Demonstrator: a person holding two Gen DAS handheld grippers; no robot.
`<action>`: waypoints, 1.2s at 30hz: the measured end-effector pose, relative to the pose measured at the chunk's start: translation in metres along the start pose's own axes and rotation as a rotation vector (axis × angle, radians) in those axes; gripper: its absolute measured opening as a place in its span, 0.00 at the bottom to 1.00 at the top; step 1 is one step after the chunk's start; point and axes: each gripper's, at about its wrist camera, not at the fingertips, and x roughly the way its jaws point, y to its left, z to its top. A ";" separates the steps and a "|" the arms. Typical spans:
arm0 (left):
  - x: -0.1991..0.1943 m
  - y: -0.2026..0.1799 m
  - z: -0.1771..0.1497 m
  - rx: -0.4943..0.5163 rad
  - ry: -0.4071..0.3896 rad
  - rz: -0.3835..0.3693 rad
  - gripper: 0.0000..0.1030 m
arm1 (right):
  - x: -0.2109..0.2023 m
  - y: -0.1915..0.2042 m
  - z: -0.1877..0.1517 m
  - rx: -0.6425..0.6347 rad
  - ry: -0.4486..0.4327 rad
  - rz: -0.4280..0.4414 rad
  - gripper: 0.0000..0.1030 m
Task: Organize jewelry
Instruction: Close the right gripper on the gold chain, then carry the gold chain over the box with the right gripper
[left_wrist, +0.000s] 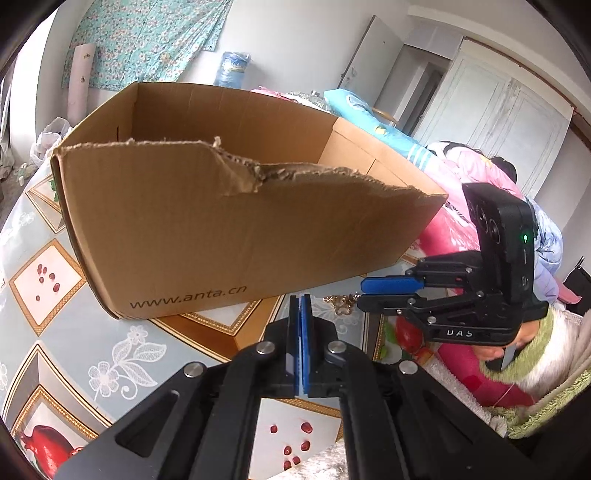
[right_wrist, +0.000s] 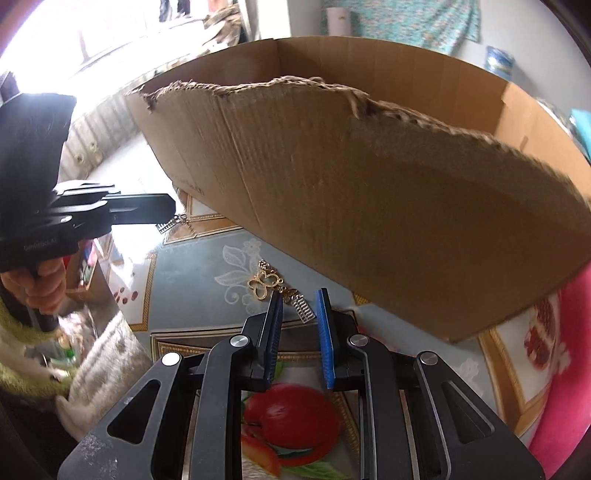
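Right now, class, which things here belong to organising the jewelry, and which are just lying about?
Belong to the job:
- silver comb-shaped piece, pinched in the left tool
- gold butterfly pendant on the tablecloth
- second silver piece, before the open right tool
- cardboard box

Just lying about:
- patterned tablecloth
- bedding
- water bottle

The left wrist view looks forward along its tongs (left_wrist: 301, 306), low over the table (left_wrist: 44, 325), close to the cardboard box (left_wrist: 221, 229). The right wrist view faces the same box (right_wrist: 369, 206) from near its torn wall. Both share box and table (right_wrist: 192, 295), and each sees the other tongs (left_wrist: 364, 293) (right_wrist: 168, 212).
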 end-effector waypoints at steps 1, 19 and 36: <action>0.001 0.000 0.000 -0.001 0.001 0.001 0.00 | 0.001 0.001 0.002 -0.019 0.009 0.000 0.17; -0.007 -0.001 0.000 0.004 -0.010 -0.002 0.00 | -0.007 0.004 0.010 -0.052 0.020 0.024 0.02; -0.069 -0.054 0.055 0.076 -0.178 -0.112 0.00 | -0.103 -0.009 0.035 0.054 -0.328 0.185 0.02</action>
